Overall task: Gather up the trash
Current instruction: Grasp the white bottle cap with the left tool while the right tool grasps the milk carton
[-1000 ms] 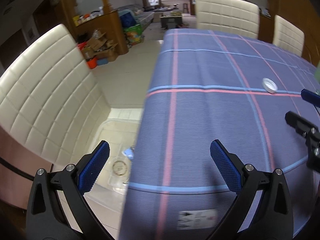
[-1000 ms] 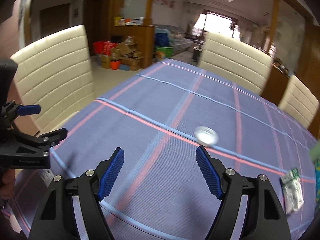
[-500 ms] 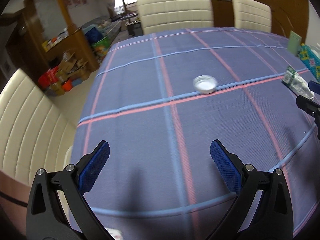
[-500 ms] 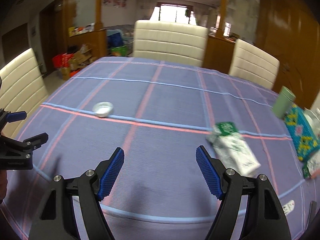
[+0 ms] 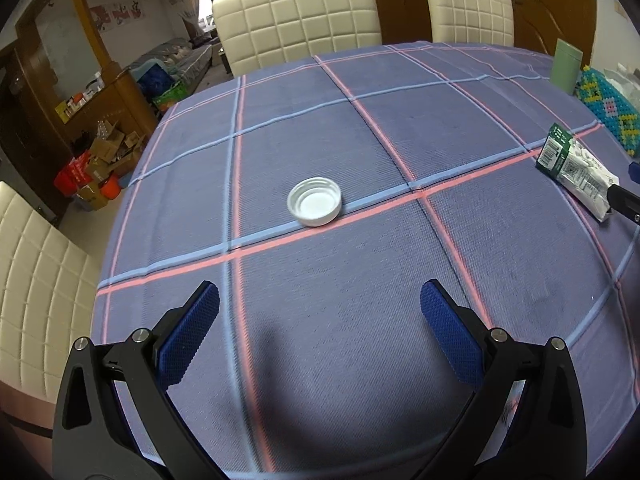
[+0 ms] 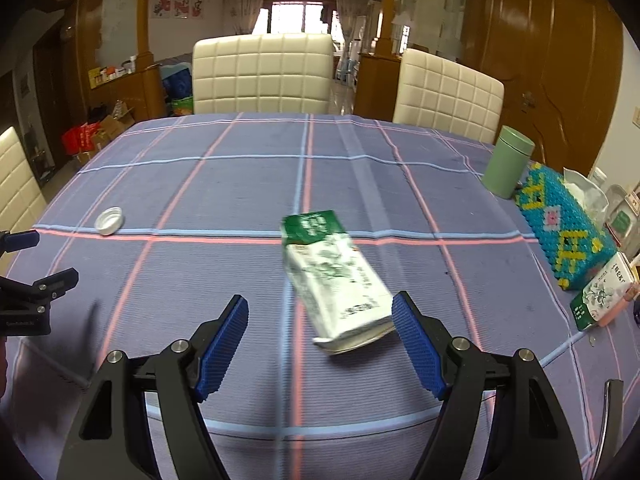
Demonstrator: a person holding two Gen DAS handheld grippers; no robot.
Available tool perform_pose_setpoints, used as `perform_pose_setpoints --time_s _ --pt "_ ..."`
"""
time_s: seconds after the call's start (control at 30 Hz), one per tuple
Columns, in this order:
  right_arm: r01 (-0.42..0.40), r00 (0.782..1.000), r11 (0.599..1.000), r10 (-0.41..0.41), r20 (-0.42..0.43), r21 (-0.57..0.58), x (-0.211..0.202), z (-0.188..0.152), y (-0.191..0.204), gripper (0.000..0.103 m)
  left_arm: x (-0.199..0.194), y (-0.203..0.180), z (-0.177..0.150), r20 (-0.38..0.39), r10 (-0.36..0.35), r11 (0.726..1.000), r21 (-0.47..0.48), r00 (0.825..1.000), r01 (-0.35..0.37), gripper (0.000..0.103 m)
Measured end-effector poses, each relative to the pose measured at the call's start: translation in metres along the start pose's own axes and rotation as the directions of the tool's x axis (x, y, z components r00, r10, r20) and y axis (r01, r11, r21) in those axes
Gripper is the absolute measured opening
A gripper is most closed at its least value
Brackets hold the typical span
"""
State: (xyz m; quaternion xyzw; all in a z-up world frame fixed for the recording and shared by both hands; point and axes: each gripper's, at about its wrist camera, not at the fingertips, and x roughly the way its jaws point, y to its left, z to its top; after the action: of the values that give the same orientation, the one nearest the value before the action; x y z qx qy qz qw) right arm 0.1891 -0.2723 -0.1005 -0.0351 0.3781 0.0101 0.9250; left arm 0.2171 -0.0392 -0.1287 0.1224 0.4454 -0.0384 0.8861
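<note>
Plaid purple cloth covers the tabletop (image 5: 400, 128); in the left wrist view the left tool (image 5: 320, 308) gapes wide and empty, a round white plastic bottle cap (image 5: 314, 201) lying well ahead of it. In the right wrist view the right tool (image 6: 320, 320) stands wide, empty, over the near end of a flattened green-and-white carton (image 6: 334, 276). It should probably drop lower, centre and straddle the carton's width before squeezing.

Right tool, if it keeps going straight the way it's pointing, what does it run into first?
Most likely the flattened green-and-white carton, which lies just ahead of the open right tool, nearer its right finger. Depth is hard to judge, so it might meet the tablecloth first.
</note>
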Motion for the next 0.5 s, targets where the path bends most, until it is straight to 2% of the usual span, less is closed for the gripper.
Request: perform_pose_setpoints --time_s 0.37,0.4,0.43,0.5 --pt "-0.011 0.996 0.999 0.014 -0.087 0.03 0.046 0.001 -0.014 0.072 0.028 0.01 0.023 -0.022 0.02 0.999 -0.043 1.0 -0.021 0.099" --pt "-0.02 0.996 0.999 0.023 -0.09 0.035 0.048 0.002 -0.013 0.07 0.031 0.012 0.024 -0.026 0.02 0.999 -0.047 0.999 -0.022 0.099" --pt "-0.032 0.995 0.999 0.035 -0.093 0.034 0.051 0.003 -0.01 0.061 0.034 0.013 0.026 -0.029 0.021 0.998 -0.05 0.999 -0.022 0.099" --pt "-0.039 0.995 0.999 0.039 -0.089 0.002 0.056 0.007 0.002 0.059 0.041 0.017 0.028 -0.037 0.025 0.998 -0.052 0.999 -0.027 0.099"
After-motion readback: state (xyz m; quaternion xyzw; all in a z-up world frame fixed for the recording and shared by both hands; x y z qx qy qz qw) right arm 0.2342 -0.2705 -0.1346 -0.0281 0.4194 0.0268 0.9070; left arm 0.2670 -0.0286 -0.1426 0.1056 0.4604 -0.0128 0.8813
